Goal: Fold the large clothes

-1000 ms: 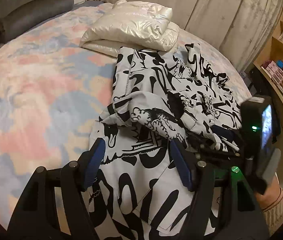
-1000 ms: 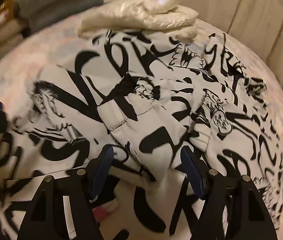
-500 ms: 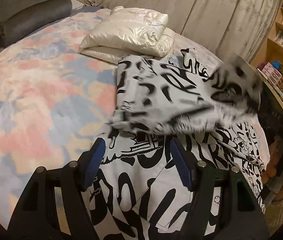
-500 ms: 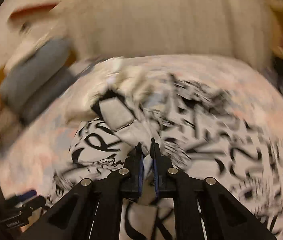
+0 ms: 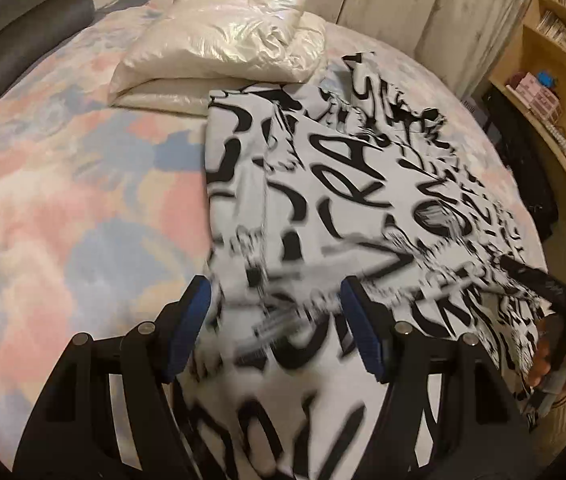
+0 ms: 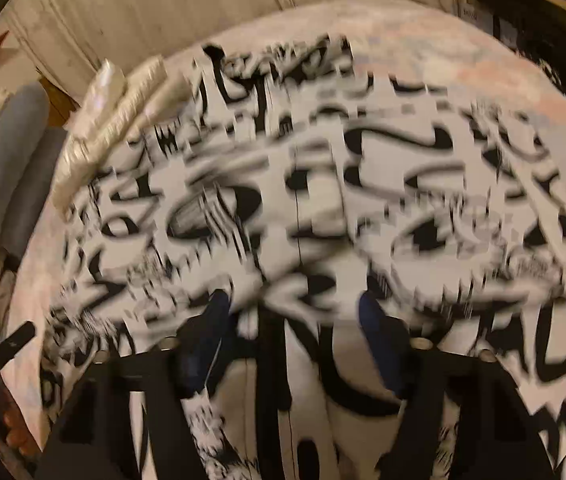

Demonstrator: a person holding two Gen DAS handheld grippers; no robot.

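White garment with bold black graffiti print (image 5: 323,200) lies spread on the pastel pink-and-blue bedspread (image 5: 63,200), directly ahead of and under both tongs; shiny cream puffy jacket (image 5: 223,40), folded, sits beyond its far edge. Left tongs (image 5: 275,320) wide, nothing gripped, cloth beneath. Right tongs (image 6: 295,328) have just been opening, jaws now wide; frame blurred, print fabric below them, not pinched.
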